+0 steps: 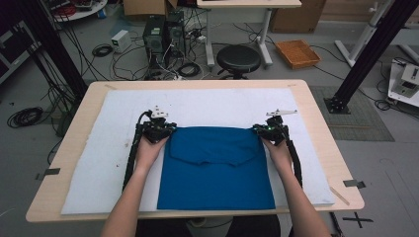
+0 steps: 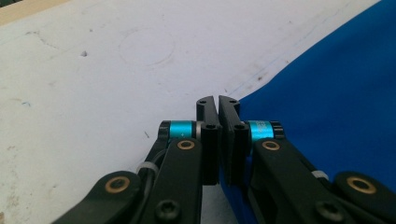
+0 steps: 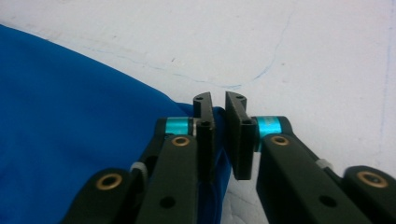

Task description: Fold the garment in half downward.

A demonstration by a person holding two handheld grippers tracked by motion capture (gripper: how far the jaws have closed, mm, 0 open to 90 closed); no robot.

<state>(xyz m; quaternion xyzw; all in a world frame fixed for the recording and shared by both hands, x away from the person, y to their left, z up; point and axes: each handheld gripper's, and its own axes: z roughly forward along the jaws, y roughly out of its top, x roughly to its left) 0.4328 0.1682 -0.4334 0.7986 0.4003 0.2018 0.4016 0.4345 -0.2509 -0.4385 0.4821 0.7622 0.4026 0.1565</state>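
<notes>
A blue cloth (image 1: 215, 168) lies folded on the white mat (image 1: 212, 101), with a flap turned down across its upper half. My left gripper (image 1: 170, 129) sits at the cloth's far left corner. In the left gripper view its jaws (image 2: 218, 100) are pressed nearly together on the edge of the cloth (image 2: 336, 93). My right gripper (image 1: 257, 129) is at the far right corner. In the right gripper view a gap stands between its jaws (image 3: 218, 97), with the cloth's (image 3: 70, 116) corner lying loosely in that gap.
The mat covers most of the wooden table (image 1: 316, 113). Beyond the far edge stand a black stool (image 1: 238, 58), computer towers (image 1: 160, 34) with cables, and an orange tray (image 1: 297, 53) on the floor. Black frame posts rise at both sides.
</notes>
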